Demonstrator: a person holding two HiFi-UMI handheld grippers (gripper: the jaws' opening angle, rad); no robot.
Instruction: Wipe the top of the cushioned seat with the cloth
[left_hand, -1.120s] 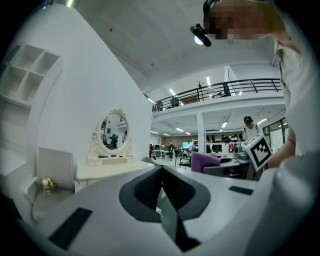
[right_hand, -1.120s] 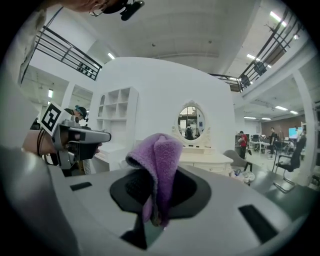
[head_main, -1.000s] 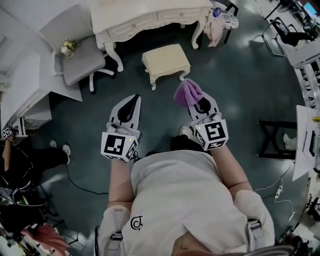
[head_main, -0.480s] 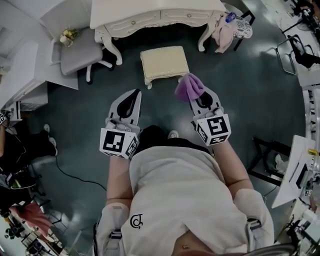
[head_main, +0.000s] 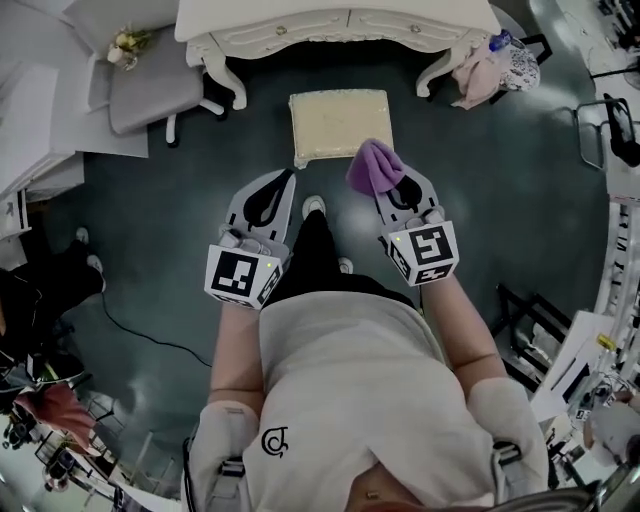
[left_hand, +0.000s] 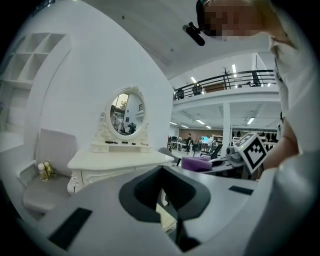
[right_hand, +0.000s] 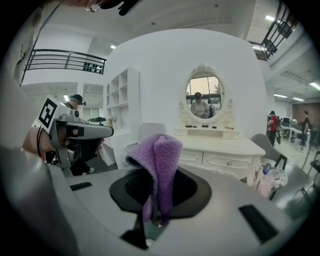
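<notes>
Purple cloth (head_main: 375, 167) is bunching at the tip of the right hand-held gripper (head_main: 386, 183) in the head view, showing against the near right corner of the cream cushioned seat (head_main: 330, 120). I cannot tell from above whether it is touching the cushion. The left hand-held gripper (head_main: 284, 180) is pointing toward the seat's near left corner. A white surface (head_main: 340, 22) is standing just beyond the seat.

In the left gripper view, the left hand-held gripper (left_hand: 160, 169) is pressing its 2 jaws together, with nothing between them.

In the right gripper view, the right hand-held gripper (right_hand: 156, 170) is pinching the cloth (right_hand: 161, 155) between its 2 jaws. The cloth is standing up in a fold above them, and an oval mirror (right_hand: 204, 97) is rising from the far surface (right_hand: 220, 147).
</notes>
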